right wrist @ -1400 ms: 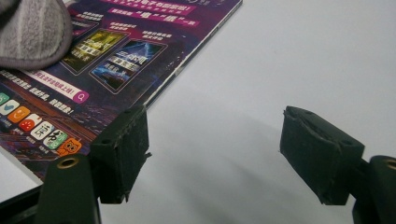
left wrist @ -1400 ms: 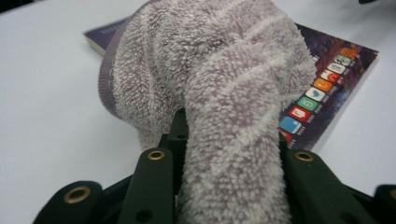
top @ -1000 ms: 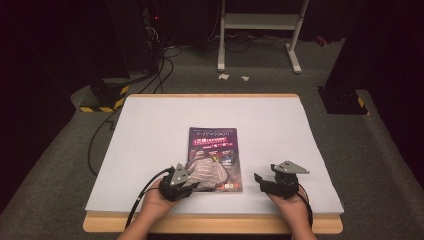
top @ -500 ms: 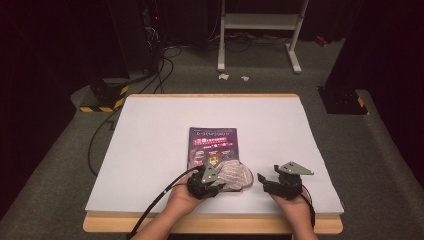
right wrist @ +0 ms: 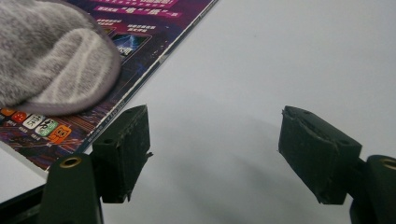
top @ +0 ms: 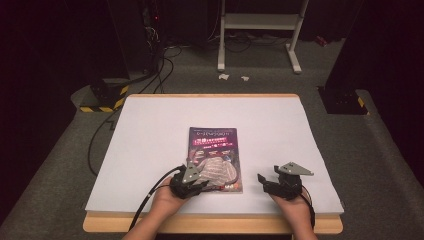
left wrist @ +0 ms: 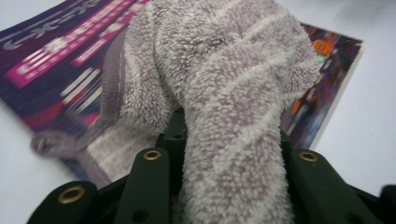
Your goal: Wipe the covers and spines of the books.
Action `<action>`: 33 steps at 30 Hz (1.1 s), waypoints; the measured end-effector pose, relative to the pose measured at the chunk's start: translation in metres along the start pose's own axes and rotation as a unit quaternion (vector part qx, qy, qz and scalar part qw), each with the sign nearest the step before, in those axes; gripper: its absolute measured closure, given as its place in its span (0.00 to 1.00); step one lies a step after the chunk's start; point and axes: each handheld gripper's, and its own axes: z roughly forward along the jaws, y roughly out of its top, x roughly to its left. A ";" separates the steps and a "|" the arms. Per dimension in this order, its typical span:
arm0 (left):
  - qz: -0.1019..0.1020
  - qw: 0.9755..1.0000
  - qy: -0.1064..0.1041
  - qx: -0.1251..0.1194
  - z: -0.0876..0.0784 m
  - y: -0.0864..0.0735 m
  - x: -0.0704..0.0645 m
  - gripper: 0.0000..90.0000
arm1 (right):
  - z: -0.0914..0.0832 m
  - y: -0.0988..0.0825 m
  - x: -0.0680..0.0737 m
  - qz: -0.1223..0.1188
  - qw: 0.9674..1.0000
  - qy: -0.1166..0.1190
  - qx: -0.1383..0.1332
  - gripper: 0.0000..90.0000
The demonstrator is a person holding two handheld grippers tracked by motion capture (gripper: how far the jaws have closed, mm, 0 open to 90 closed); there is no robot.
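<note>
While the left tongs (top: 196, 176) clamp the grey towel (left wrist: 219, 93) on the magazine (top: 212, 142) near the counter (top: 150, 130) front edge, right tongs (right wrist: 215, 154) gape wide, empty. Risk: dragging the towel could slide the unpinned magazine.

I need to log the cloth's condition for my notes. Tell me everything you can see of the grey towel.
The towel is a small pale grey terry cloth with faint lighter stripes and a smooth stitched hem band along one edge. It looks soft and fluffy. It lies bunched on the lower part of the purple magazine, near the table's front edge. One twisted fold runs back between the jaws of the left tongs, which are clamped on it. The right tongs stand open beside it, not touching.
</note>
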 end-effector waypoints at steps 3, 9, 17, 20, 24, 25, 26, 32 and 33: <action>-0.024 1.000 0.017 -0.005 -0.009 -0.009 0.008 0.71 | 0.000 0.000 0.000 -0.002 1.000 -0.001 -0.001 0.28; -0.039 0.999 0.034 -0.005 -0.014 -0.011 0.007 0.71 | -0.001 0.000 0.000 0.002 1.000 -0.003 0.000 0.28; -0.012 0.999 0.029 0.010 0.001 0.005 -0.013 0.71 | -0.001 0.000 -0.002 0.002 1.000 -0.005 -0.002 0.28; -0.009 1.000 0.024 0.013 0.005 0.009 -0.016 0.71 | -0.002 0.000 -0.002 0.002 1.000 -0.006 -0.002 0.28; 0.009 1.000 0.004 0.014 0.017 0.022 -0.031 0.71 | -0.003 0.001 -0.003 0.004 1.000 -0.008 -0.004 0.28; 0.009 1.000 0.004 0.014 0.017 0.022 -0.031 0.71 | -0.003 0.001 -0.003 0.004 1.000 -0.008 -0.004 0.28; 0.014 1.000 0.000 0.013 0.020 0.025 -0.035 0.71 | -0.003 0.001 -0.004 0.005 1.000 -0.008 -0.004 0.28; 0.022 0.999 -0.022 0.011 0.035 0.040 -0.053 0.71 | -0.005 0.001 -0.006 0.003 1.000 -0.011 -0.008 0.28; 0.021 0.999 -0.032 0.012 0.040 0.044 -0.056 0.71 | -0.005 0.001 -0.006 0.007 1.000 -0.011 -0.008 0.29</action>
